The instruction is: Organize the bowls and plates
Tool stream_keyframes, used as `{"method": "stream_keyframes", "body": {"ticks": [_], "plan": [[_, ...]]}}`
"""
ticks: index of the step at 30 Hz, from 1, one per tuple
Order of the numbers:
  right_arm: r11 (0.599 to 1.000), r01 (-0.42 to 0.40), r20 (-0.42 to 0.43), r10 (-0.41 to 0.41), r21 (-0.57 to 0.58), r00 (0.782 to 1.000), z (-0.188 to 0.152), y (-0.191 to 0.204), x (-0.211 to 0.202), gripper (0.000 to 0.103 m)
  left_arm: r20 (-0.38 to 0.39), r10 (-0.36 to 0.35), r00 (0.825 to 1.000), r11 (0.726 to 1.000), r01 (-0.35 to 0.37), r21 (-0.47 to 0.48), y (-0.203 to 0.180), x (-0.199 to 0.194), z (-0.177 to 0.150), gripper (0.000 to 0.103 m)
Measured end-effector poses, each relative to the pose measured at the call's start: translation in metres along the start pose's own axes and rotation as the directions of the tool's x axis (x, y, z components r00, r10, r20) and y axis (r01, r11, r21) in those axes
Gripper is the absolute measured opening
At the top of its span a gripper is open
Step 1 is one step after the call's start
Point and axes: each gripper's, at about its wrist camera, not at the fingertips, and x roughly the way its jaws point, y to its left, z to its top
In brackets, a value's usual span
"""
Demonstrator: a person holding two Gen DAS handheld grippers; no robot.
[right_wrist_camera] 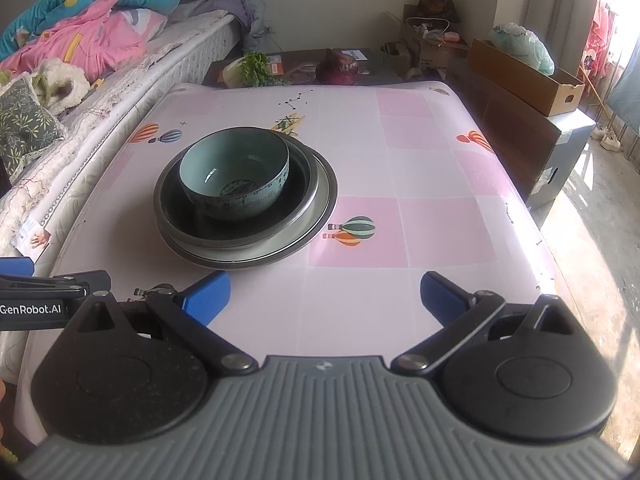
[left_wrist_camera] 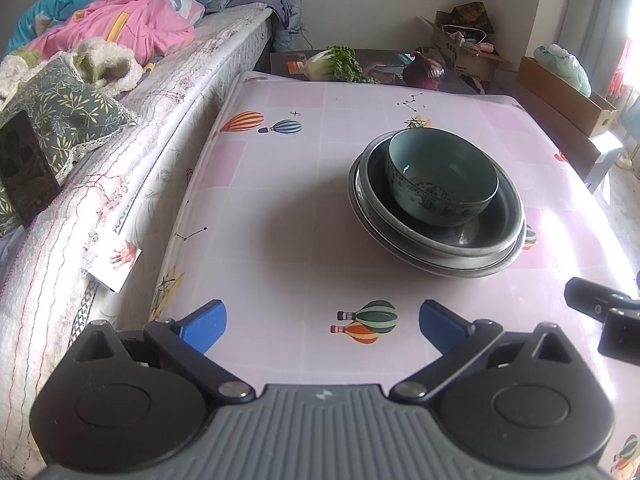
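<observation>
Stacking looks done: bowl nested in 2 plates, mid-table.

Left wrist view: left gripper spread wide, holding nothing, hovering over the table's near edge. Right wrist view: right gripper also spread and empty, stack toward the left edge. Glazed ceramic, so probably heavy, slippery, chippable; I'd pinch the rim.

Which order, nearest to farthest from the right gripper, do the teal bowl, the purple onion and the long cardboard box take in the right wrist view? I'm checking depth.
From the right gripper:
1. Teal bowl, ahead-left, nested in the stacked plates.
2. Purple onion, beyond the table's far edge.
3. Long cardboard box, far right; roughly as distant as the onion, too close to call.
</observation>
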Motion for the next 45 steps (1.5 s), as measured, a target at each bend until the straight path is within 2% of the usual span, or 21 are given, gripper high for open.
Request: {"method": "stream_keyframes", "body": {"ticks": [45], "plan": [[1.0,-0.008,-0.028,0.008,-0.005,1.0,-0.0006,0.0003,0.0053,0.102,-0.021,-0.017,1.0,1.0,0.017,-0.005,0.0002,0.0004,-0.0018,0.103]]}}
